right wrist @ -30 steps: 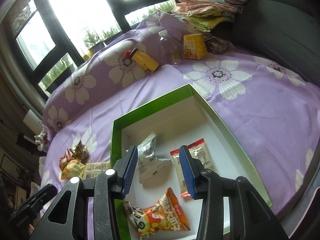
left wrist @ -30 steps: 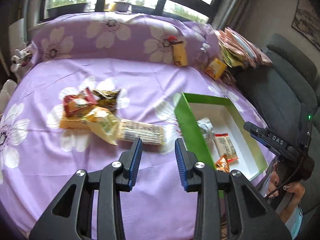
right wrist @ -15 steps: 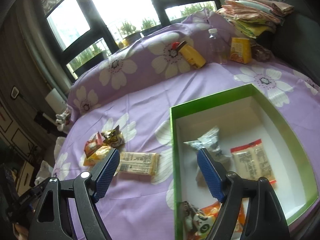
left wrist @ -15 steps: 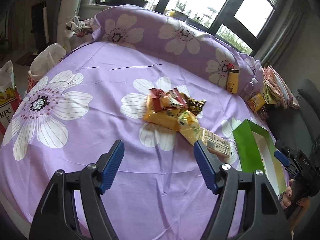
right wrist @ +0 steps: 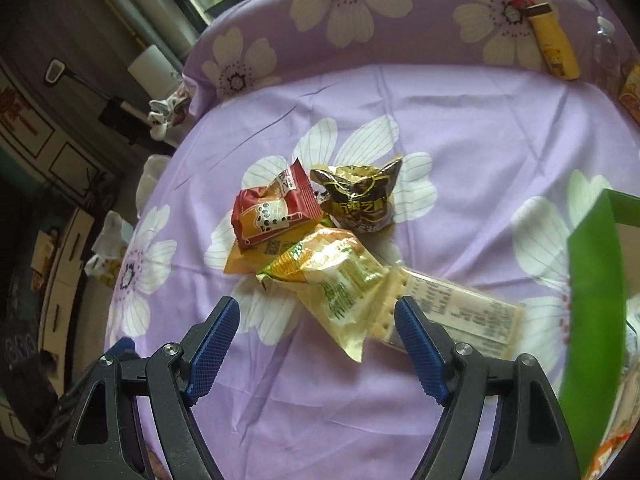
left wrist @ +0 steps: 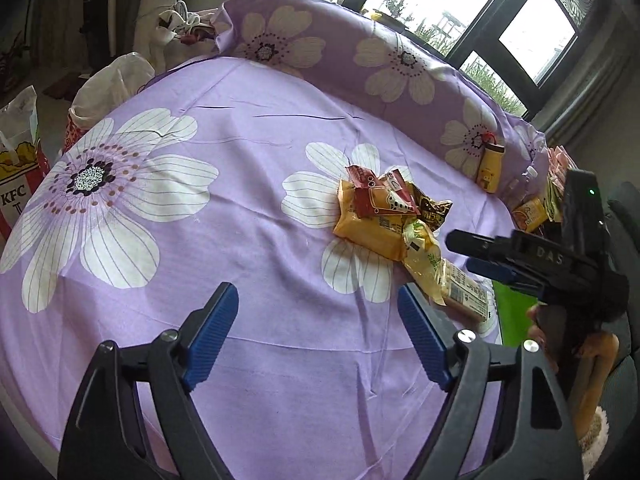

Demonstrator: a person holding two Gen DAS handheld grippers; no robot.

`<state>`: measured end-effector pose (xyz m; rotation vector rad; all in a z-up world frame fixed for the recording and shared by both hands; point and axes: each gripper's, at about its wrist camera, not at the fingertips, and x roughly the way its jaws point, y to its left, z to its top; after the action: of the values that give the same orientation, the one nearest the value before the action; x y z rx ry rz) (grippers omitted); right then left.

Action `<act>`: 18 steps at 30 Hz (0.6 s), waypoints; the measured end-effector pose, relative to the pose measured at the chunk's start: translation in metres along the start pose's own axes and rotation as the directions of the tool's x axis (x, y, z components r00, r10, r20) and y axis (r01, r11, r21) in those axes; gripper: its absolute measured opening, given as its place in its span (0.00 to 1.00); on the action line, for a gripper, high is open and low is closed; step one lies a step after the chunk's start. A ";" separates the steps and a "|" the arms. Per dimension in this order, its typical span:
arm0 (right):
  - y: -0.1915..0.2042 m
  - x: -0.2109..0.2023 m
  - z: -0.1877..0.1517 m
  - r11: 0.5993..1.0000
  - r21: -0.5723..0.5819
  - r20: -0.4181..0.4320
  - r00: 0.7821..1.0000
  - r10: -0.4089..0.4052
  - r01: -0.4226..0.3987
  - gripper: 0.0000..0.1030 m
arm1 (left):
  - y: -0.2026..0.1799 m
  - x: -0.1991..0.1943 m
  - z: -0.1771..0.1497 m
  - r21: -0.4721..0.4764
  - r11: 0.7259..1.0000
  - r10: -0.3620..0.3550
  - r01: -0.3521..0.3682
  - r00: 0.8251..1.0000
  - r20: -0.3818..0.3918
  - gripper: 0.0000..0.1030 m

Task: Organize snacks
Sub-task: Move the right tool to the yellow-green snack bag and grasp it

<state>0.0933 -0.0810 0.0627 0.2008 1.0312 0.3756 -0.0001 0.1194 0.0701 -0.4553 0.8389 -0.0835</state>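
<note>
A pile of snack packets lies on the purple flowered bedspread (right wrist: 460, 120): a red packet (right wrist: 274, 210), a dark brown packet (right wrist: 360, 200), an orange packet (right wrist: 244, 258), a yellow-green packet (right wrist: 336, 276) and a pale cracker pack (right wrist: 456, 312). The pile also shows in the left wrist view (left wrist: 392, 220). My right gripper (right wrist: 316, 336) is open and empty, just in front of the yellow-green packet. It shows from the side in the left wrist view (left wrist: 492, 256). My left gripper (left wrist: 318, 332) is open and empty over bare bedspread, left of the pile. The green box (right wrist: 592, 288) stands at the right.
A yellow bottle (right wrist: 554, 50) and an orange carton (left wrist: 530, 212) lie against the flowered bolster (left wrist: 360, 52) at the back. A KFC bag (left wrist: 16, 168) and a white bag (left wrist: 108, 84) stand beyond the bed's left edge. A grey sofa (left wrist: 624, 208) is at the right.
Both grippers have opened wide. The right gripper swung left from over the green box to the snack pile. The left gripper pulled back and left, away from the pile.
</note>
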 end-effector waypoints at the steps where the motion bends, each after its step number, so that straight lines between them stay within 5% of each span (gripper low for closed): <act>1: 0.002 0.008 0.006 1.000 0.007 -0.018 1.000 0.004 -0.003 0.78 | 0.002 0.000 0.000 -0.006 1.000 0.002 -0.002 1.000 -0.001 0.81; 7: -0.006 0.054 0.023 0.997 0.035 -0.102 0.993 -0.064 0.067 0.78 | 0.006 0.004 0.001 -0.019 1.000 0.013 -0.013 1.000 -0.017 0.81; 12: -0.008 0.064 0.012 0.997 -0.018 -0.052 0.996 -0.075 0.074 0.73 | 0.006 0.011 0.001 -0.010 1.000 0.020 -0.021 0.999 -0.040 0.81; 14: -0.004 0.063 0.011 0.996 -0.036 -0.051 0.996 -0.078 0.076 0.59 | 0.005 0.013 0.001 -0.005 1.000 0.021 -0.021 0.999 -0.045 0.81; 16: -0.010 0.061 0.009 0.999 0.022 -0.070 0.997 0.024 -0.022 0.37 | 0.004 0.014 0.000 0.001 1.000 0.025 -0.025 0.998 -0.050 0.81; 18: -0.014 0.060 0.007 0.994 0.058 -0.079 0.992 0.096 -0.091 0.25 | 0.003 0.016 -0.001 0.004 1.000 0.030 -0.030 0.998 -0.057 0.81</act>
<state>0.1297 -0.0706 0.0141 0.2856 1.1165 0.4437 0.0092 0.1179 0.0572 -0.4391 0.9017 -0.0708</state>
